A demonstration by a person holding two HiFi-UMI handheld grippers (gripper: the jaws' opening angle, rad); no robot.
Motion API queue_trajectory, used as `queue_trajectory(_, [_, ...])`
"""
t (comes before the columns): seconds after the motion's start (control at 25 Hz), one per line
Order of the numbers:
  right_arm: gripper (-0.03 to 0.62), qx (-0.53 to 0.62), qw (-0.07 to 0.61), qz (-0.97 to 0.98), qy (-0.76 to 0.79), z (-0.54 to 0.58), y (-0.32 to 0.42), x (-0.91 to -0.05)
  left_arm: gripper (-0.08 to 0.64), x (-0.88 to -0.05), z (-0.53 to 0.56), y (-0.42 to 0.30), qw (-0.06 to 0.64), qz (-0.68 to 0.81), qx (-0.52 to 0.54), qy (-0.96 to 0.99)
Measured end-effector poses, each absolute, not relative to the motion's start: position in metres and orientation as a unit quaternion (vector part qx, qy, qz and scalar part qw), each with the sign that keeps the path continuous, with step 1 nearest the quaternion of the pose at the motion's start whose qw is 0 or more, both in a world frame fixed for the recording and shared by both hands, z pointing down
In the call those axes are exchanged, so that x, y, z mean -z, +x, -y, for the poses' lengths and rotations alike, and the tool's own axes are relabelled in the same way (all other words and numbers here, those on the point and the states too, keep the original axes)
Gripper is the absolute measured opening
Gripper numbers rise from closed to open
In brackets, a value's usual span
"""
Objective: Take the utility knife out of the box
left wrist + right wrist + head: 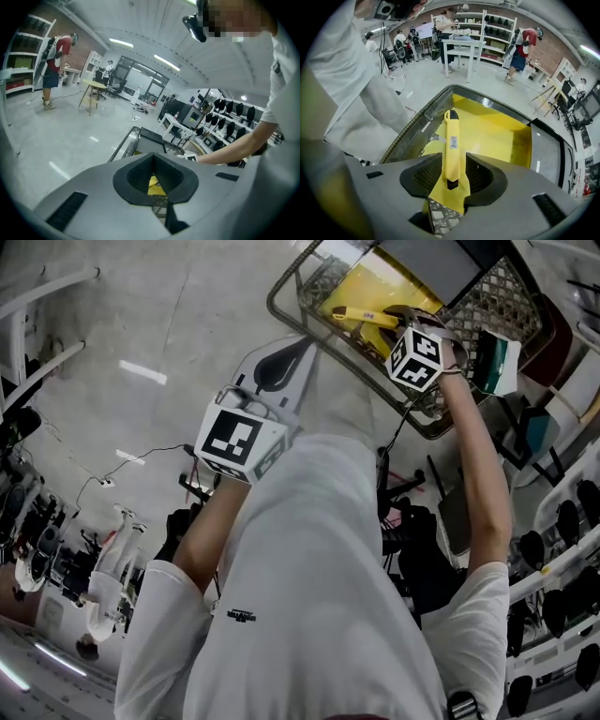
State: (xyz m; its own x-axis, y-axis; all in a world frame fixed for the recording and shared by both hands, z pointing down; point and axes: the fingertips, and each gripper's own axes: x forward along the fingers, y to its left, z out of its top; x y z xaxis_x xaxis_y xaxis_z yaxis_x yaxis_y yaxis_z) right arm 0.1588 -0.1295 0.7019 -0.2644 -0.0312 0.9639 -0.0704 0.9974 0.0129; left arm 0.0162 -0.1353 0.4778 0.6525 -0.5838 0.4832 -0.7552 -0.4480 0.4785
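The wire box [417,123] lies right under the right gripper [446,164], which points steeply down into it. A yellow lining [497,136] covers the box floor ahead of the jaws. These stand wide apart, with the yellow utility knife [451,136] lying lengthwise between them. Its near, dark-tipped end sits level with the pads, and the rest of the handle runs out beyond the tips. Neither pad is touching it yet.

The left gripper [153,158] hangs outside the box, on its near side and well short of the knife. Its tips look to be together with nothing in them, though the angle makes that hard to be sure of.

To my eye the step in hand is the grasp. It would go best by keeping the jaws square to the handle and sinking until the pads reach down both flat sides. Closing on the thick middle of the handle rather than the very end should stop the knife pivoting. Then comes a straight lift, clear of the rim.

Counted: one box, one yellow lining, two grippers, one knife.
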Motion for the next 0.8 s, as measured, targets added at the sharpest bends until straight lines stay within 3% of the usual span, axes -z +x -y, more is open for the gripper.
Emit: queue_trajectory(0.8, [0.109,-0.032,0.659,0.752,-0.001,0.121,0.175,-0.736,0.002,-0.488,0.126,0.013,0.347,0.399,-0.125,0.839])
